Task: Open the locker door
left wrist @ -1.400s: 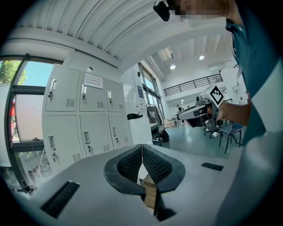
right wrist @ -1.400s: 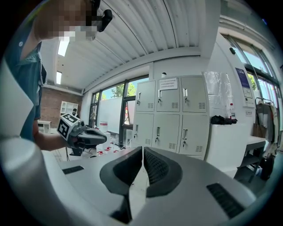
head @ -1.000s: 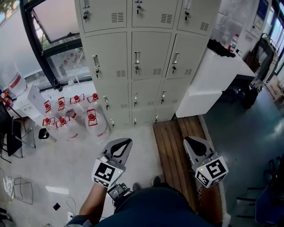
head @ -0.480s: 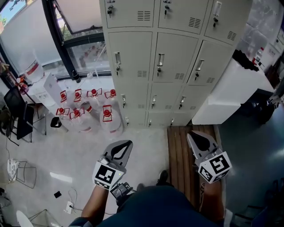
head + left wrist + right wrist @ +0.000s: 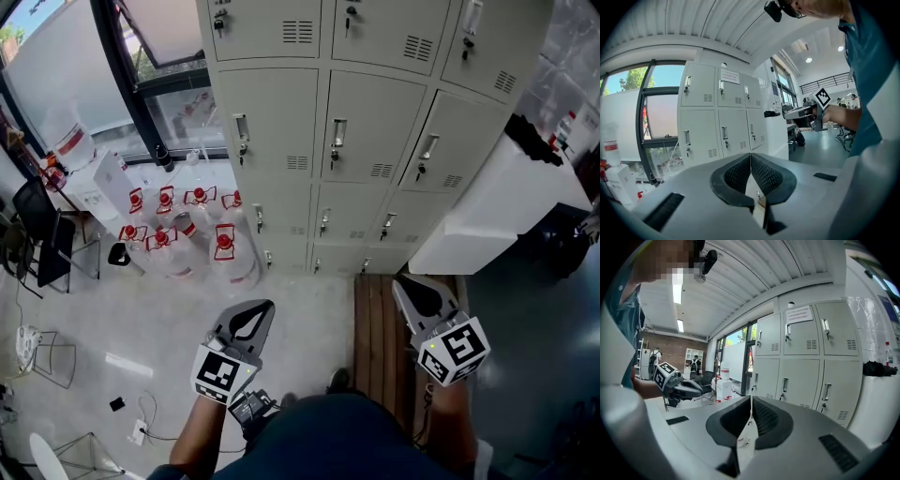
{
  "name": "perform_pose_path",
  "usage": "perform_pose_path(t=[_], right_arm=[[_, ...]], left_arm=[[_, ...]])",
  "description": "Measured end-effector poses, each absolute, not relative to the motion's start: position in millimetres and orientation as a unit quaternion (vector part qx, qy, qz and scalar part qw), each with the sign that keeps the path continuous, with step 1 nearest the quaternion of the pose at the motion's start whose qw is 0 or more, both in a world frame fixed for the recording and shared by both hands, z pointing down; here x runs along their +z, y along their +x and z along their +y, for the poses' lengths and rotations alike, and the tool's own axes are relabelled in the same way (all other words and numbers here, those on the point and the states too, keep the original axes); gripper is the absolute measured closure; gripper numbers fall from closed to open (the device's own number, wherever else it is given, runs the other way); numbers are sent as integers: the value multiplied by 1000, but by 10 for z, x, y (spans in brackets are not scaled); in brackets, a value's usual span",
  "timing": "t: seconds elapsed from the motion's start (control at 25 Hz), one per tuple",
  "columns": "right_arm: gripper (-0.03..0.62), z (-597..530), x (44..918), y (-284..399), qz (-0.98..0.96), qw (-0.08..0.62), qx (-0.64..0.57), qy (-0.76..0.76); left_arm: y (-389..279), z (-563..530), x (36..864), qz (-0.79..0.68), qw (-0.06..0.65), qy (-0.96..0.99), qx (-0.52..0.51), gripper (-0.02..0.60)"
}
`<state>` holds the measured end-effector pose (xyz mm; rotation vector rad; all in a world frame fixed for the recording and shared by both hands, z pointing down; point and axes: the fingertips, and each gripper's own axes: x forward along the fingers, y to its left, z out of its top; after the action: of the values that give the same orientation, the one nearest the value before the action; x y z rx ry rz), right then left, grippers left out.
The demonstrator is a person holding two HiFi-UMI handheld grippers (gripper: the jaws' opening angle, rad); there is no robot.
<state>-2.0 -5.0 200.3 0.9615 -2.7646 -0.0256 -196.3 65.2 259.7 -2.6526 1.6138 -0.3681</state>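
With the left gripper and right gripper both closed on nothing and well apart from the lockers ahead, a door handle could be knocked rather than caught unless jaws are parted first, and the intended door, seemingly unmarked, mistaken.

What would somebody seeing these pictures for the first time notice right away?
A bank of pale grey lockers fills the top of the head view, every door in sight closed. On the floor to its left, by the window, stands a cluster of clear jugs with red caps. Low in the view, the left gripper and right gripper point toward the lockers, both with jaws together and holding nothing.
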Motion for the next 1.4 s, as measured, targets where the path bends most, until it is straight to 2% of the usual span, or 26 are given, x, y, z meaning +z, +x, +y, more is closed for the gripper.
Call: perform_pose_path(t=[0.8, 1.08, 1.4], right_arm=[[556, -1326, 2320, 740, -959, 79, 18, 271], [556, -1581, 2550, 822, -956, 110, 32, 270], [556, -1834, 2782, 822, -938, 132, 51, 318]], left_arm=[[-1259, -492, 2698, 576, 5, -802, -157, 564], [-1251, -1015, 3031, 559, -2, -809, -184, 563], [-1355, -1701, 3401, 535, -17, -828, -169, 563]])
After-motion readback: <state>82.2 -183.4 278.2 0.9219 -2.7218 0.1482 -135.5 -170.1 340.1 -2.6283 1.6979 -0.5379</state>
